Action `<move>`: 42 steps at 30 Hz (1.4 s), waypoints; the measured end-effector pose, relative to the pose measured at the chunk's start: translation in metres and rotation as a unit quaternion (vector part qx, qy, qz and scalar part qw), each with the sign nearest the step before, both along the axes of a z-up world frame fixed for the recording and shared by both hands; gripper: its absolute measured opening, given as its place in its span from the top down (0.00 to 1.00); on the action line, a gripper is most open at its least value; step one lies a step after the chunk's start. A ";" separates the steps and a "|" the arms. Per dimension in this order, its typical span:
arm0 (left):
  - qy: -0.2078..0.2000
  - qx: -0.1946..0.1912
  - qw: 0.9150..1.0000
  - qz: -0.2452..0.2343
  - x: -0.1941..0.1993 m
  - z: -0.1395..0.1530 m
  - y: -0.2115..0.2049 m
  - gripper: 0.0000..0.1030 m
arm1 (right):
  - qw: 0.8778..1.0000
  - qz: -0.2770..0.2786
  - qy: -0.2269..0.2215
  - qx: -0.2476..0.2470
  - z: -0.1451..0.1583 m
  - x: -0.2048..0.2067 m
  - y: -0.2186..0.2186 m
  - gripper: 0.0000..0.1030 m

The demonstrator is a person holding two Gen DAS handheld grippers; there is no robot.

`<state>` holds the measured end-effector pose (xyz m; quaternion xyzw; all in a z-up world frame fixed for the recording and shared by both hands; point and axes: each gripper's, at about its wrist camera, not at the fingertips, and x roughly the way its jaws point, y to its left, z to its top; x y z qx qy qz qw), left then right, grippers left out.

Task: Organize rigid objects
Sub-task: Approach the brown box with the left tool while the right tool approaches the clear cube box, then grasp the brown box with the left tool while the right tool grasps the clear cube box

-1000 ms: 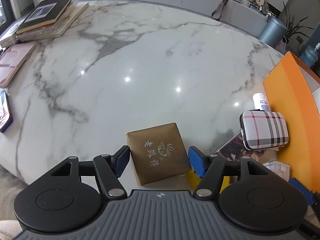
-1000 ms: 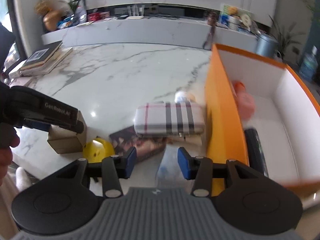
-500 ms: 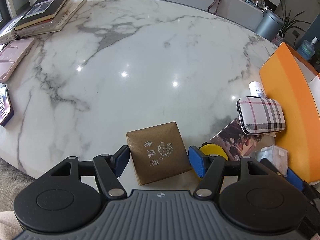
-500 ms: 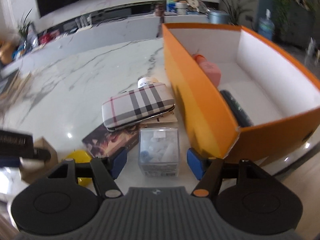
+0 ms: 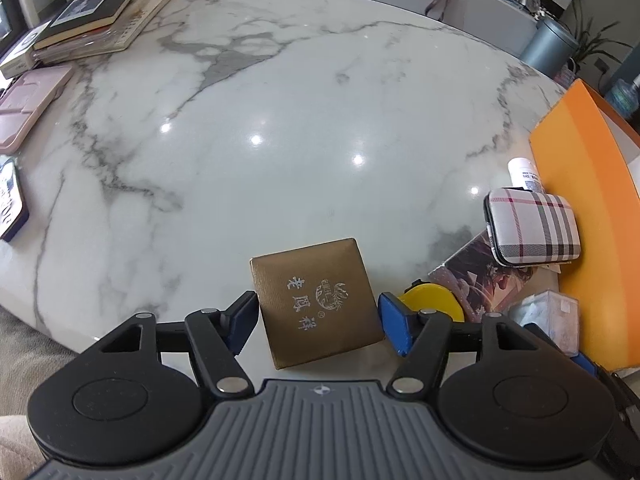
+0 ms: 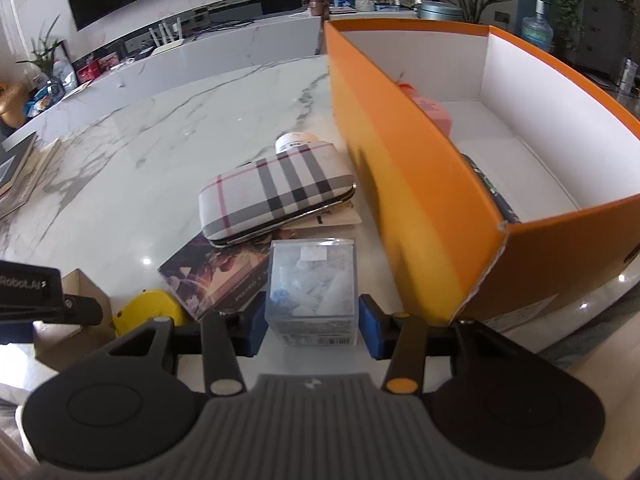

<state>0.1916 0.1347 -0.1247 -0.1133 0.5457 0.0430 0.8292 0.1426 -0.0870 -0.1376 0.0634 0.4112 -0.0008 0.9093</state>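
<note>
A brown square gift box with silver characters lies on the marble table between the fingers of my left gripper, which is open around it. In the right wrist view a clear plastic box sits between the fingers of my right gripper, which is open with small gaps on both sides. The orange storage box stands to the right, holding a pink item and a dark item. A plaid case, a picture box, a yellow tape measure and a white bottle lie beside it.
Books are stacked at the table's far left, with a pink case and a phone along the left edge. The table's near edge runs just under both grippers. A grey bin stands beyond the table.
My right gripper swung from above the orange box's wall to the clear plastic box, which now sits between its fingers. My left gripper has stayed around the brown box.
</note>
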 end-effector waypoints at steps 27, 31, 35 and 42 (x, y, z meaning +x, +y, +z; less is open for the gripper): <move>-0.057 -0.014 0.997 -0.056 -0.078 0.071 -0.046 0.54 | 0.991 0.072 -0.062 0.094 0.054 -0.057 -0.053 0.54; -0.017 0.010 0.994 -0.109 -0.077 0.059 -0.060 0.37 | 0.990 0.067 -0.043 0.113 0.051 -0.055 -0.056 0.54; 0.018 0.030 0.991 -0.130 -0.068 0.043 -0.070 0.25 | 0.991 0.070 -0.041 0.106 0.047 -0.053 -0.054 0.54; 0.071 0.042 0.989 -0.121 -0.052 0.009 -0.076 0.25 | 0.992 0.078 -0.030 0.092 0.041 -0.050 -0.052 0.54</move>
